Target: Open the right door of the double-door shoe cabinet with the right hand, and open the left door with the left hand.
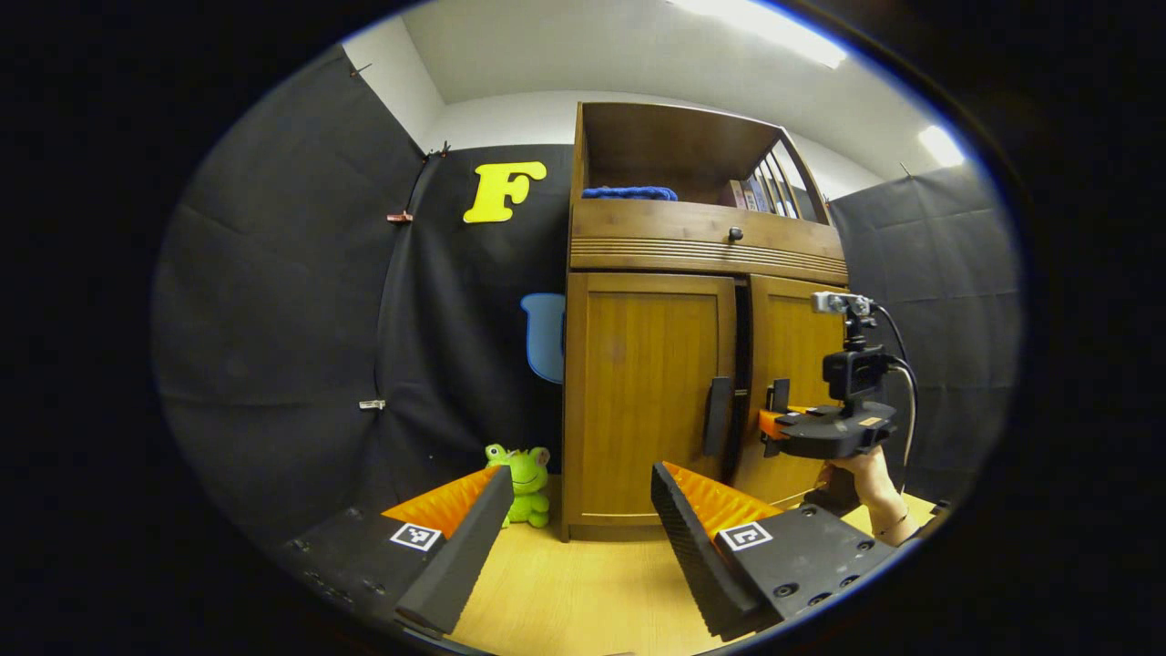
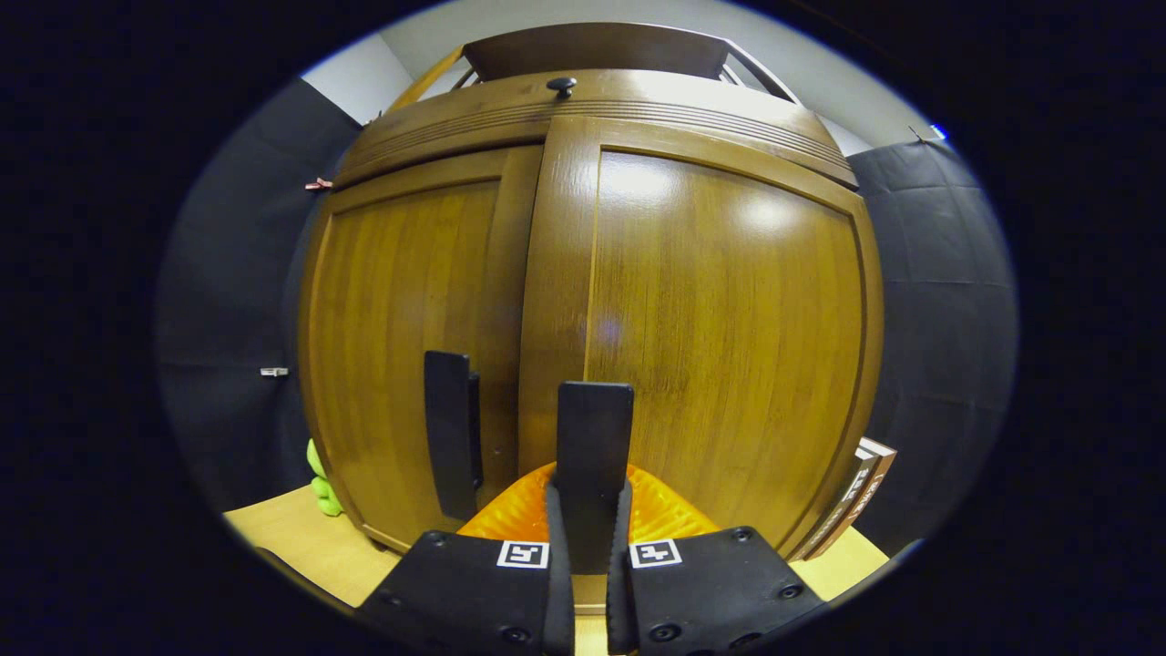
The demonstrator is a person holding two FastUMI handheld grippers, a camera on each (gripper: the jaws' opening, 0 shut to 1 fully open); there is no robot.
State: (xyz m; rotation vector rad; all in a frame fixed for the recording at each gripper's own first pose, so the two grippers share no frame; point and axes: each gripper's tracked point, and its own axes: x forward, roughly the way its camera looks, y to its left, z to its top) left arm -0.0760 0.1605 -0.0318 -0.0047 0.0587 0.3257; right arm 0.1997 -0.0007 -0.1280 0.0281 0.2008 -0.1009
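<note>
The shoe cabinet (image 1: 656,401) stands on the wooden floor (image 1: 583,583) against the booth wall, its two lower doors under a drawer with a small dark knob (image 1: 735,234). The right door (image 2: 720,346) appears to stand slightly ajar: in the left gripper view a dark gap runs between it and the left door (image 1: 651,401). Each door carries a dark vertical handle near the centre seam. The right gripper (image 2: 590,528) has its fingers pressed together on the right door's handle (image 2: 594,456), pinching it from both sides. The left door's handle (image 1: 717,415) is untouched. The left gripper (image 1: 578,510) is held back from the cabinet with its fingers spread wide, aimed roughly at the left door's lower half.

The main risk, as I judge it, is the pinch slipping off the handle if the pull goes straight back rather than following the door's arc around its hinge. A sideways drag could also strain the hinge. The left gripper must reach its own handle without meeting the swinging right door or the hand (image 1: 870,483) holding the other tool.

Beside the cabinet sits a green plush frog (image 1: 524,483); a blue cloth (image 1: 629,193) lies on the open top shelf.
</note>
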